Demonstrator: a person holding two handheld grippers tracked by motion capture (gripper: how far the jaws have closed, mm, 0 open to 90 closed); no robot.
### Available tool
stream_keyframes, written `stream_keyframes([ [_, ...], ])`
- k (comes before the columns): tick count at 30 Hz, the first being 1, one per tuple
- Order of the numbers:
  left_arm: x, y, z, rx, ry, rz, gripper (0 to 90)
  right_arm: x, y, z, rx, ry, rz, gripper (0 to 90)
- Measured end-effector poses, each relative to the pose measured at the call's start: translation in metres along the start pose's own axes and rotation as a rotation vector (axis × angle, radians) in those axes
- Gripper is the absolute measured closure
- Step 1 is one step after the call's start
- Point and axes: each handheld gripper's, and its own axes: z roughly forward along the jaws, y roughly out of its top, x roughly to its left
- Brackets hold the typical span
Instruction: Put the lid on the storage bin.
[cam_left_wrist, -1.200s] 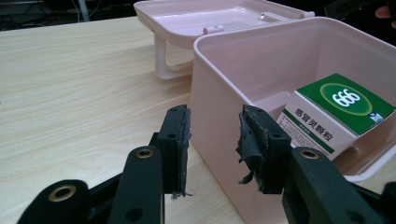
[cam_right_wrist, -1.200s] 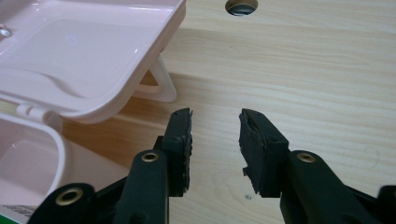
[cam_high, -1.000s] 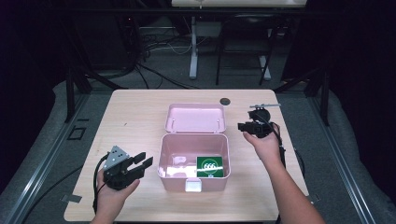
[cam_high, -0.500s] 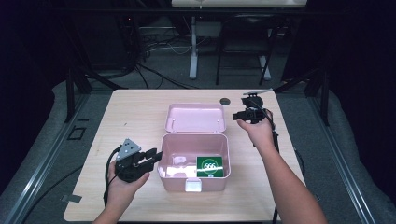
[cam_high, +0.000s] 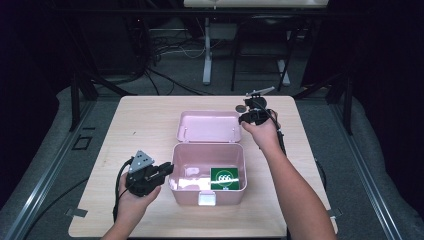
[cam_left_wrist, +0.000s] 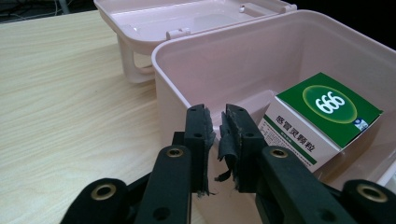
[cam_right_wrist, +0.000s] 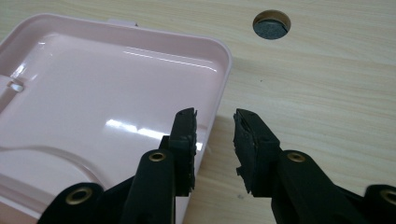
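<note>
While the pink box (cam_high: 207, 172) stands open near the front edge of the surface (cam_high: 150, 120), its left wall is straddled by the left claw (cam_left_wrist: 215, 133), whose jaws have just been closing and are nearly shut on it. Over the right rim of the lid (cam_right_wrist: 116, 93), laid flat behind, the right claw (cam_right_wrist: 215, 140) is held part open, its jaws having just been closing, nothing gripped.
</note>
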Motion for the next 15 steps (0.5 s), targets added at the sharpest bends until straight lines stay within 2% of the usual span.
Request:
stream_keyframes([
  [10, 0.0, -0.001, 0.001, -0.014, 0.004, 0.004, 81.4, 0.007, 0.01, 0.016, 0.021, -0.003, 0.04, 69.6],
  [15, 0.0, -0.001, 0.0, -0.014, 0.001, 0.003, 81.5, 0.006, 0.011, 0.026, 0.048, -0.029, 0.047, 71.2],
])
